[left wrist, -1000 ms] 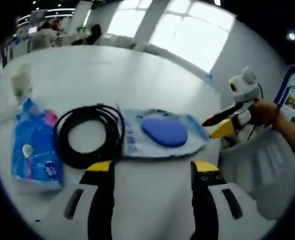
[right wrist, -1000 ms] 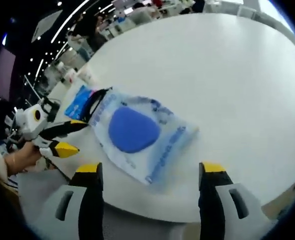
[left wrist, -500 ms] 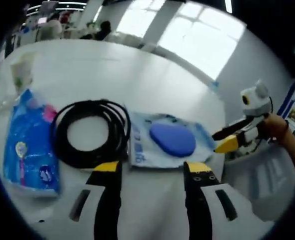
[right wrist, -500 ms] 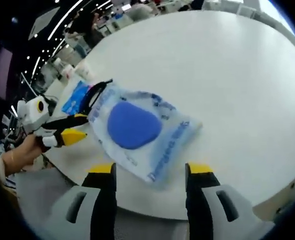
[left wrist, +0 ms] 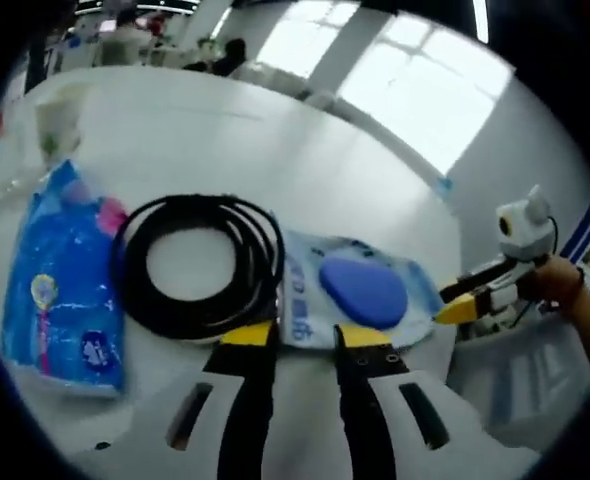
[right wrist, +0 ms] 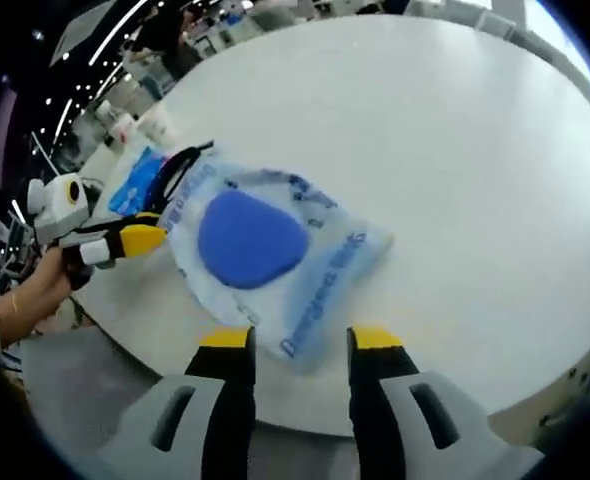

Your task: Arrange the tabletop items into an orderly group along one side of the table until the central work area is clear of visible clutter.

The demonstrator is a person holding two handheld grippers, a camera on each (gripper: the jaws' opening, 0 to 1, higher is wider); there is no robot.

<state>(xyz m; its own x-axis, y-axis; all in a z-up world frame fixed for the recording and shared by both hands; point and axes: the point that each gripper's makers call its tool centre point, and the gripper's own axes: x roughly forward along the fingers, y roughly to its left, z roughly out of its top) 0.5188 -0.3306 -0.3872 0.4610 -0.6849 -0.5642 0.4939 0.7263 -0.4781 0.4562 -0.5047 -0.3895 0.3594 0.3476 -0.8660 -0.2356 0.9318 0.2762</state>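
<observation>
Since pouch (left wrist: 360, 295), cable (left wrist: 200, 265) and blue pack (left wrist: 60, 300) already line the lower edge, we see both grippers' fingers narrowly apart, empty.

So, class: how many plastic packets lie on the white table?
2: the blue packet left of the black cable coil, and the clear packet right of it. Others may be hidden.

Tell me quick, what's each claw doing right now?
Left claw: partly open at the edge of the clear pouch, holding nothing.
Right claw: partly open at the pouch's corner, holding nothing.
</observation>
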